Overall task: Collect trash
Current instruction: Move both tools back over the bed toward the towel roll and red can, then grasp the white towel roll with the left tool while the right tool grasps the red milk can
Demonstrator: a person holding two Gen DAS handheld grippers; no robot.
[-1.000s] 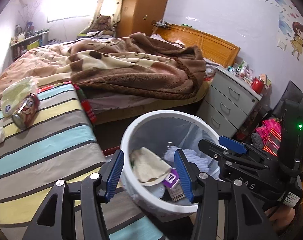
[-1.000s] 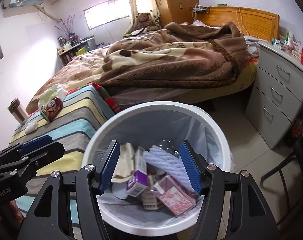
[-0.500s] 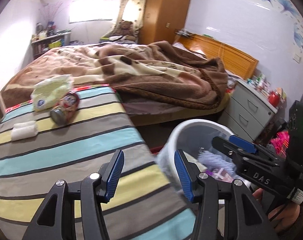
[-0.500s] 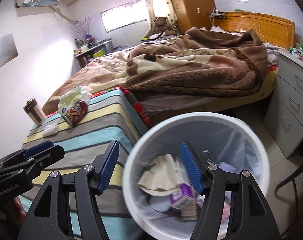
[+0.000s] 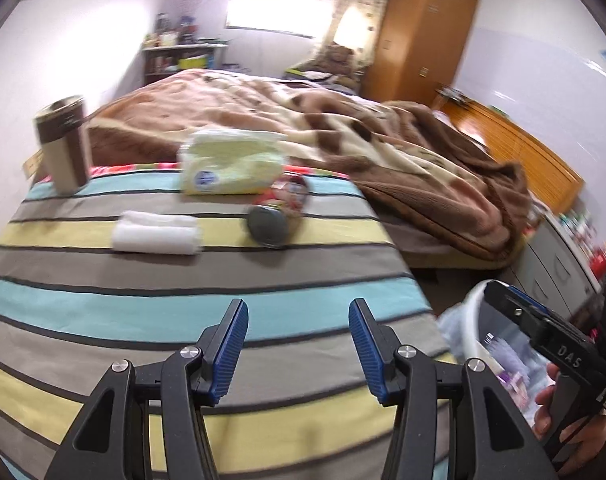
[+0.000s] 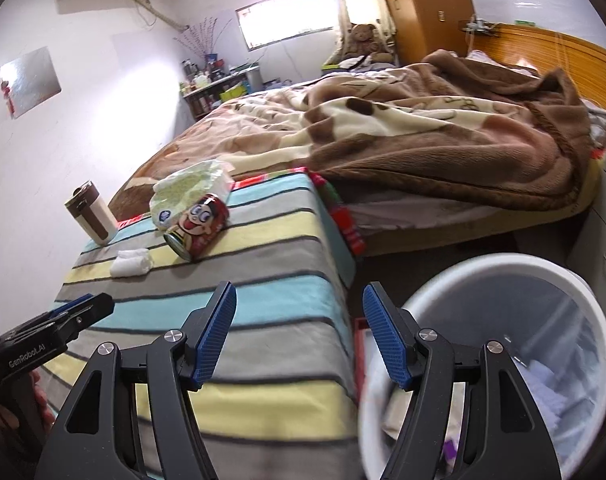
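On the striped cover (image 5: 103, 300) (image 6: 263, 248) lie a red cartoon can (image 5: 277, 216) (image 6: 201, 224) on its side, a rolled white tissue (image 5: 157, 234) (image 6: 131, 262) and a pale wipes pack (image 5: 231, 168) (image 6: 187, 190). A brown and cream tumbler (image 5: 65, 144) (image 6: 91, 214) stands at the far left. My left gripper (image 5: 299, 342) hovers open over the stripes, nothing between its blue pads. My right gripper (image 6: 299, 332) is open too, its jaws empty and still widening, above the cover's right edge beside the white trash bin (image 6: 503, 276) (image 5: 469, 304), which holds trash.
A bed with a brown blanket (image 6: 443, 132) lies beyond the striped surface. A grey drawer unit (image 5: 551, 264) stands at the right, a wooden wardrobe (image 5: 419, 36) behind. A hand (image 5: 563, 416) grips the right tool at the left wrist view's lower right.
Both grippers swung left, away from over the bin and onto the striped cover. The bin slid to the right edge of both views; the can, tissue and tumbler came closer.
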